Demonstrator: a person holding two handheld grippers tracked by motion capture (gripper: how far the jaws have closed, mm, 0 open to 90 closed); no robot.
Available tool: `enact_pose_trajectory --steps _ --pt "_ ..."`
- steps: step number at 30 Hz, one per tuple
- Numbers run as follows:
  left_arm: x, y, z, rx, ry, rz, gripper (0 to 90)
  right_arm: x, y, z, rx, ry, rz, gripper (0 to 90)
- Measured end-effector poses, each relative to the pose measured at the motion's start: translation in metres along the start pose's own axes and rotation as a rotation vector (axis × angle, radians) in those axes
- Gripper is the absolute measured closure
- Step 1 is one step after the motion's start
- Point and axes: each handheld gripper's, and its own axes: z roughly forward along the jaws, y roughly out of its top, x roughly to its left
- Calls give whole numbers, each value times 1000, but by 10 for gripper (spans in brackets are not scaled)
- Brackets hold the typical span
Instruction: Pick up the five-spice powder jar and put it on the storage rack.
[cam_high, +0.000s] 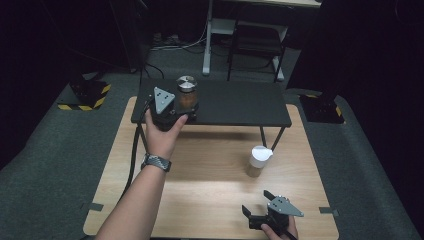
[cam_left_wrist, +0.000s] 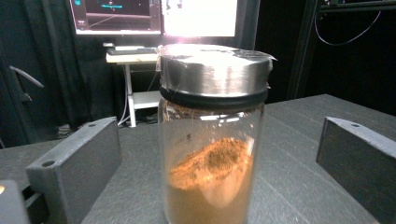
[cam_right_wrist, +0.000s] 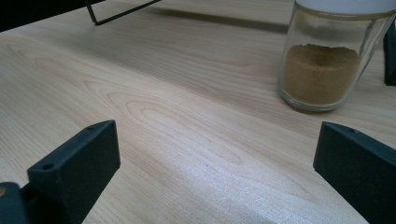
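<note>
Two levels of surface: pale wooden table (cam_high: 200, 170) below, low black shelf (cam_high: 235, 102) on thin legs across its far half. Grey carpet all round, yellow-and-black hazard tape (cam_high: 82, 106) at the far left, white desk legs and a dark chair beyond, bright monitors (cam_left_wrist: 154, 16) in the left gripper view.

Left gripper (cam_high: 186, 111) up on the shelf's left end, gripped by the left hand (cam_high: 162, 132), jaws spread wide on either side of a glass jar with metal lid (cam_left_wrist: 212, 135), clear gaps on both sides, touching neither. Orange-brown powder heaped in the jar's lower half; jar upright on the shelf, near its left edge.

Right gripper (cam_high: 256, 204) low at the table's near right edge, jaws wide apart, nothing between them. Second glass jar with white lid (cam_high: 258, 161) upright on the wood, just in front of the shelf's right leg, ahead of that gripper and apart from it, brown powder inside.

Broad open wood across the table's middle and left. No legible label on either jar; screen text too small to read.
</note>
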Motion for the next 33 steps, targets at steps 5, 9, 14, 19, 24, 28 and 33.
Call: enact_pose_trajectory --steps 5,9,14,19,24,28,33 --pt "1 -4 -13 -16 -14 4 6 0 0 0 2 -1 -5 1" --pt "1 -11 -28 -24 -22 21 5 1 0 0 2 -1 -5 1" --pt "2 -17 -41 -29 -30 22 5 1 0 0 2 -1 -4 1" --pt "7 -26 -61 -48 -39 -5 6 1 0 0 3 -3 -7 1" --pt "9 -33 -75 -68 -41 4 6 1 0 0 3 -2 -4 1" --pt "9 -41 -88 -74 -41 16 5 1 1 0 4 -3 -6 1" --pt "10 -56 -103 -74 -42 6 5 2 1 1 6 -4 -9 1"
